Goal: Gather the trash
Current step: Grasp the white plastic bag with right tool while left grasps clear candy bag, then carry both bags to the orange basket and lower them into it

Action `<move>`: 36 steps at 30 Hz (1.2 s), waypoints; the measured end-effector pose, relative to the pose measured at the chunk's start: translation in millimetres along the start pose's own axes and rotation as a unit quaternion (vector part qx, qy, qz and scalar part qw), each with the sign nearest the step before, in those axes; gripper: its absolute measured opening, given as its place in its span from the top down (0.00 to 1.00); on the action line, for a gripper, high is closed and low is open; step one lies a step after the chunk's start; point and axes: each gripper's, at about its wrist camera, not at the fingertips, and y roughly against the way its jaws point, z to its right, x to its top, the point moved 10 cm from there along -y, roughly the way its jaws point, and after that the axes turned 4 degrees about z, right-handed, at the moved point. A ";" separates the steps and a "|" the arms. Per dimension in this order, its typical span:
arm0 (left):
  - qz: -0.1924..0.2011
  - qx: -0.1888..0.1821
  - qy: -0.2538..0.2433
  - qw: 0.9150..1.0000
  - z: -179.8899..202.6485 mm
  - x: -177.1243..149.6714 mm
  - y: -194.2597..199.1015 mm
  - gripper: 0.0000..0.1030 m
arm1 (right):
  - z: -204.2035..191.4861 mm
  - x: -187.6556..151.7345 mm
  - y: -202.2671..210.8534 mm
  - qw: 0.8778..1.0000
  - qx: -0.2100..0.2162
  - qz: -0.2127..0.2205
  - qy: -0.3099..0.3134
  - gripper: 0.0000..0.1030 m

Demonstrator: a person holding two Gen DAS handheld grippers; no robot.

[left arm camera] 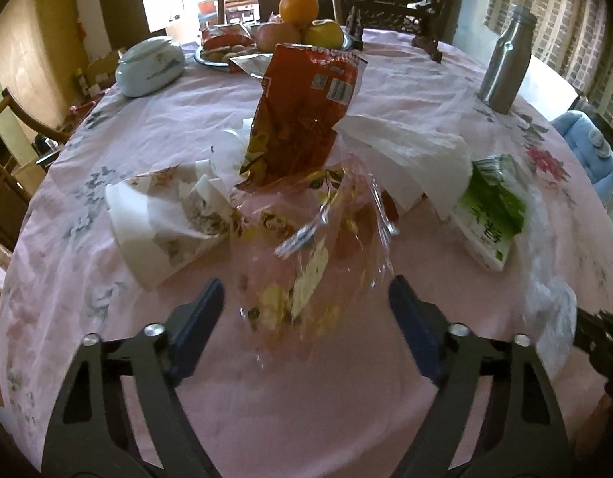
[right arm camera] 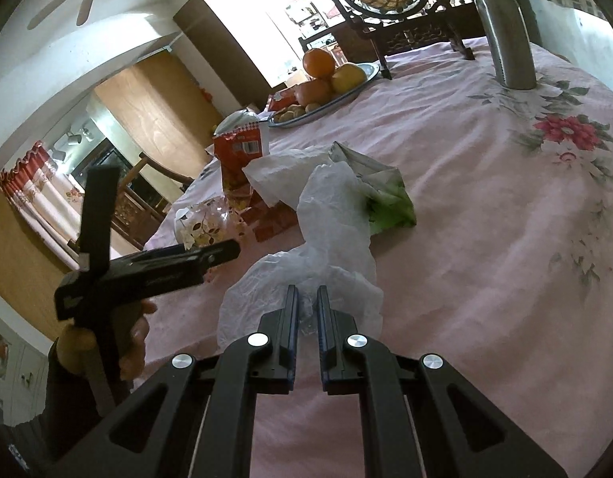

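Observation:
Trash lies in a heap on the pink tablecloth (left arm camera: 306,418). A clear printed cellophane wrapper (left arm camera: 310,247) lies in front of my open left gripper (left arm camera: 306,302), its near end between the fingertips. Behind it stand a red snack bag (left arm camera: 302,115), white tissues (left arm camera: 410,159), a flowered paper piece (left arm camera: 163,215) and a green-white carton (left arm camera: 490,211). My right gripper (right arm camera: 307,298) is shut on a thin white plastic bag (right arm camera: 330,239) that trails toward the green carton (right arm camera: 386,203). The left gripper (right arm camera: 211,257) shows in the right wrist view, held by a hand.
A fruit plate with an orange and apples (left arm camera: 302,24), a snack plate (left arm camera: 222,51), a pale lidded dish (left arm camera: 151,65) and a metal bottle (left arm camera: 505,59) stand on the far half of the table. A carved wooden screen stand (left arm camera: 390,8) is at the back. Chairs surround the table.

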 end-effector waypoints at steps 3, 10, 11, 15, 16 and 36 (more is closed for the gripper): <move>-0.016 -0.022 0.009 1.000 3.0 -0.5 -6.9 0.66 | 0.5 -0.9 0.3 1.000 -0.002 -0.001 -0.002 0.91; 0.003 -0.040 0.030 0.999 -5.7 -5.8 15.0 0.77 | -7.8 -5.2 4.9 1.000 0.001 -0.003 0.006 0.91; 0.007 -0.043 0.031 0.999 -7.2 -8.9 22.9 0.78 | -10.1 -5.6 6.2 1.000 0.002 -0.003 0.007 0.91; 0.027 -0.059 0.036 0.997 -11.8 -24.7 57.0 0.78 | -23.2 -6.8 12.5 1.000 0.008 0.001 0.019 0.91; 0.035 -0.061 0.038 0.997 -15.1 -31.5 71.3 0.78 | -27.3 -7.7 14.1 1.000 0.010 0.001 0.024 0.91; 0.119 0.001 0.163 0.980 -131.6 -127.1 212.1 0.78 | -196.7 -44.7 28.6 0.982 0.094 -0.008 0.163 0.91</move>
